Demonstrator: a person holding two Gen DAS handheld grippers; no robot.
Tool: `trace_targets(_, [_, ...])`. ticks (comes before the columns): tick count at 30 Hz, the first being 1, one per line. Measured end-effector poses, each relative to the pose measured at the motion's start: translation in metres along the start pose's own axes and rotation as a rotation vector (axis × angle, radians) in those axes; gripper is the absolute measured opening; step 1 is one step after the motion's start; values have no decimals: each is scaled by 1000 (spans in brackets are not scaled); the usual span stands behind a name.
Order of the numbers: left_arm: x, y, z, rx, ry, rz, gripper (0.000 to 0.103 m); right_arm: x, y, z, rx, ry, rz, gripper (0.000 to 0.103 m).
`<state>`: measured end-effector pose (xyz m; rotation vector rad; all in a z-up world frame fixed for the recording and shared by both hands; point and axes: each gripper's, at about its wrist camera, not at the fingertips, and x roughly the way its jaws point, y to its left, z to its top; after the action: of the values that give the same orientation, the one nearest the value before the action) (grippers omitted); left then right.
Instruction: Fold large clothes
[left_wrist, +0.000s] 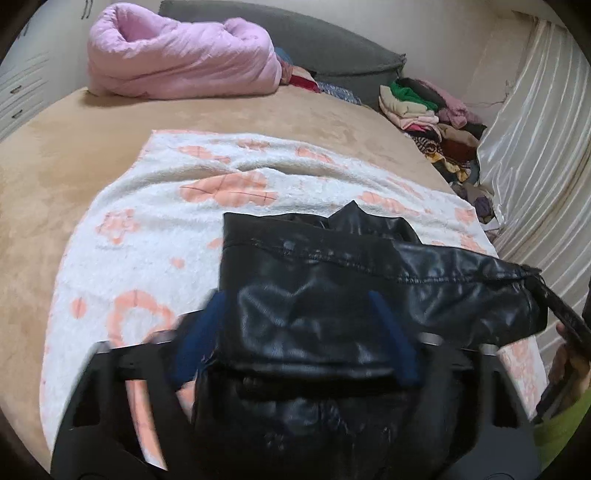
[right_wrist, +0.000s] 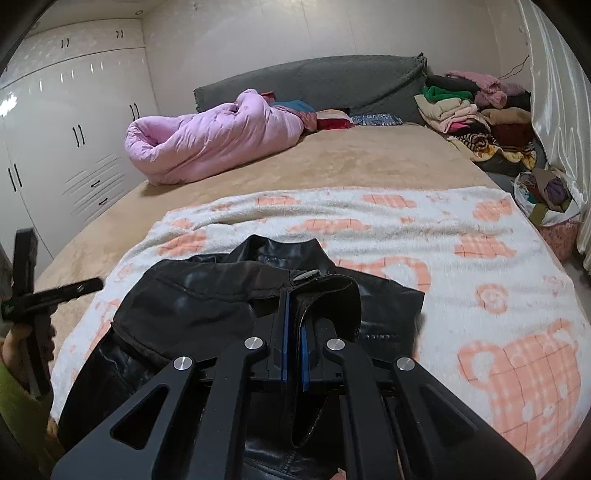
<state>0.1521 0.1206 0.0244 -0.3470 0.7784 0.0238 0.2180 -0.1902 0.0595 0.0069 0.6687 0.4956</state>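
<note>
A black leather jacket (left_wrist: 314, 266) (right_wrist: 192, 295) lies bunched on a white blanket with peach shapes (left_wrist: 147, 221) (right_wrist: 443, 229) spread over the bed. A thick fold of the jacket fills the gap between my left gripper's (left_wrist: 295, 299) blue fingers (left_wrist: 391, 332), which touch it on both sides. My right gripper (right_wrist: 294, 295) is shut on a thin edge strip of the jacket near a snap button and holds it above the blanket. Each gripper also shows at the edge of the other wrist's view, held in a hand with a green sleeve (right_wrist: 18, 398).
The tan bed (left_wrist: 55, 166) carries a rolled pink quilt (left_wrist: 177, 59) (right_wrist: 207, 140) near the grey headboard (right_wrist: 314, 81). Stacked clothes (left_wrist: 424, 107) (right_wrist: 472, 110) and a bag of clothes (right_wrist: 546, 195) sit at the right by a pale curtain (left_wrist: 535, 147). White wardrobes (right_wrist: 74, 129) stand on the left.
</note>
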Motion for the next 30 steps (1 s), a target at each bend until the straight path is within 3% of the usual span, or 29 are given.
trace_targets(2, [12,-2,5,4,17,3,13,2,0,-2,-4,9,-8,4])
trace_targets(4, [27,-5,9,8,51,-3,0,2,0,-4,-6,12,-10,4])
trace_targets(7, [47,-10,6,8,97,-31,0,2,0,-4,-8,10,-12,4])
trace_targets(17, [97,-14,-25,23,257,-21,0,12,2,-9,-24,54,-34,4])
trace_targets(24, [107,-4,-31,-7,275,-40,0,38,-13,-24,52,170,-89,8])
trace_targets(25, [106,-4,-32,-5,274,-39,0,38,-18,-29,78,183,-86,10])
trace_targets(27, [105,-5,-32,10,269,-30,0,33,-21,-33,105,184,-101,33])
trace_targets(28, [105,-6,-32,14,267,-27,0,28,-23,-35,119,167,-109,50])
trace_targets(30, [104,-7,-33,24,262,-21,0,14,-26,-35,142,116,-124,51])
